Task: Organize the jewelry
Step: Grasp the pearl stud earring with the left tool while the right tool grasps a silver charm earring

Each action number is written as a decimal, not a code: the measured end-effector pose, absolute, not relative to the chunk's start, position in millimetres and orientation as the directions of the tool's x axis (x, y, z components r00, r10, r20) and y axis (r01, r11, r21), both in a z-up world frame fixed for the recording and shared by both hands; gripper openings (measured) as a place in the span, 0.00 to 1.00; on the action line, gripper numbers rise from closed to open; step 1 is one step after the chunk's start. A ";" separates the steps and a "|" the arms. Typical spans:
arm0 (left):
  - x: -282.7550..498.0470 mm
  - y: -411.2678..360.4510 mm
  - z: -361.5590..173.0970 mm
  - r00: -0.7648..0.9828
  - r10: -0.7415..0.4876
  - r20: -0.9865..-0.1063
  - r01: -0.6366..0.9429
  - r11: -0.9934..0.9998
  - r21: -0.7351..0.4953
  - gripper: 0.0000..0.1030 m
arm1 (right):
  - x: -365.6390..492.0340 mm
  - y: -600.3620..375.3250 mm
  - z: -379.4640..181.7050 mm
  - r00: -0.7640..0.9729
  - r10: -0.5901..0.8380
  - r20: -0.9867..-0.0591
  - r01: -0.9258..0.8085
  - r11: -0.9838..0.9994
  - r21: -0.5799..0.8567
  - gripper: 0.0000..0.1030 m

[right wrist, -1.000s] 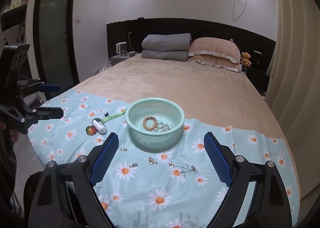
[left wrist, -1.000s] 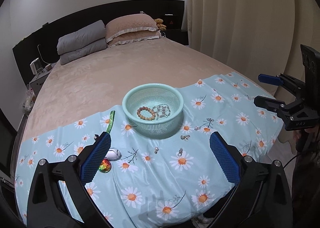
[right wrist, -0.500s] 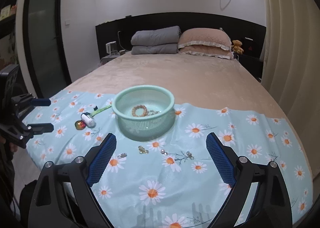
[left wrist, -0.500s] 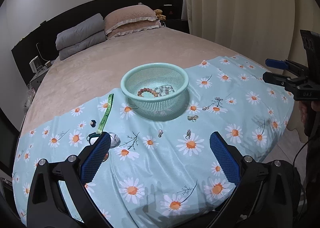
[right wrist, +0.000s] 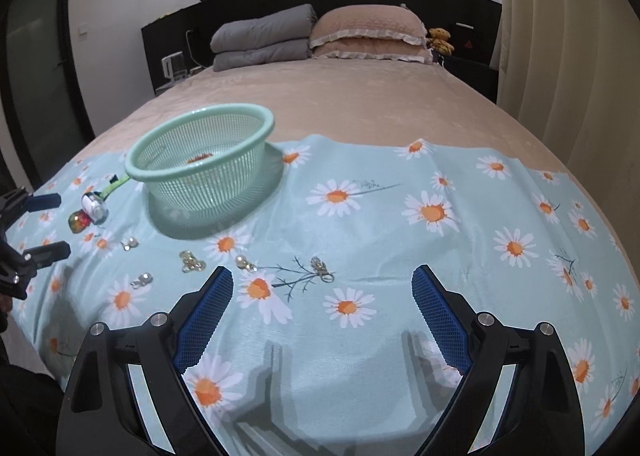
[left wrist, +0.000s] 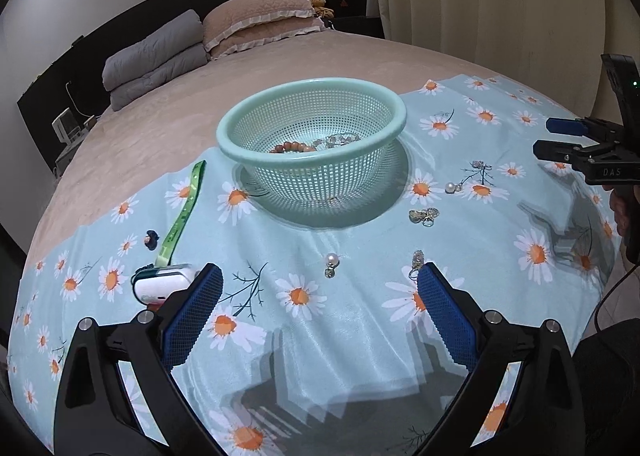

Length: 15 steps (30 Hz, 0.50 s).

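1. Both of our grippers have come down closer to the bed since a moment ago. The daisy cloth (left wrist: 360, 316) looks bigger now, and the green basket (left wrist: 312, 104) has slid up toward 12 o'clock in the left view.

2. Our left gripper (left wrist: 320, 296) is wide apart with nothing between its blue pads. Our right gripper (right wrist: 322, 296) is wide apart too, and it holds nothing.

3. We think we are just starting to pick up the next little piece. Some jewelry is already in the basket: a brown bead bracelet (left wrist: 294, 146) and a clear bead bracelet (left wrist: 340, 139).

4. The loose pieces lie on the cloth. In the left view a pearl earring (left wrist: 332, 264) is at 12 o'clock from our left gripper, close by. A sparkly earring (left wrist: 417, 259) sits just beside the right-hand pad. A gold charm (left wrist: 424, 215) and a pearl clip (left wrist: 454, 187) are farther off at 1 o'clock, near the basket.

5. Next we should go lower, put the pads on each side of one small piece, and pinch slowly. The pieces are tiny and flat, so we think the slippery cloth could get pinched too.

6. Other things sit at 10 o'clock in the left view: a white case (left wrist: 164, 284), a green strap (left wrist: 184, 208) and a small dark charm (left wrist: 151, 239). Nothing blocks our way to the earrings.
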State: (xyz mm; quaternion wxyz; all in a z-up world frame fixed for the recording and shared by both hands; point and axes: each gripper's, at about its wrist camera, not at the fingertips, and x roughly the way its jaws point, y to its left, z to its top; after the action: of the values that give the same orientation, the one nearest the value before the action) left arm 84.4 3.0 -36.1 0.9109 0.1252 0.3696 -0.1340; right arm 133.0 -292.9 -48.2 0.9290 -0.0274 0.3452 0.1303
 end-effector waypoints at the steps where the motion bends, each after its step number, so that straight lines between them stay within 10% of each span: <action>1: 90.9 1.5 -41.3 0.678 -0.160 -0.718 0.346 0.930 0.120 0.88 | 137.9 -291.4 -55.1 0.726 0.213 -0.654 -0.261 0.965 0.023 0.83; 15: 145.2 -6.0 -98.3 0.617 -0.165 -0.770 0.384 0.917 0.111 0.62 | 194.3 -274.2 -105.5 0.638 0.184 -0.748 -0.324 0.945 -0.043 0.40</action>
State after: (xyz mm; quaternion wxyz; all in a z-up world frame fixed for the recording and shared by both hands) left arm 145.2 -6.0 -98.3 0.8891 0.1336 0.4095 -0.1545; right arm 194.3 -274.2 -105.5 0.9007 -0.0867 0.4017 0.1409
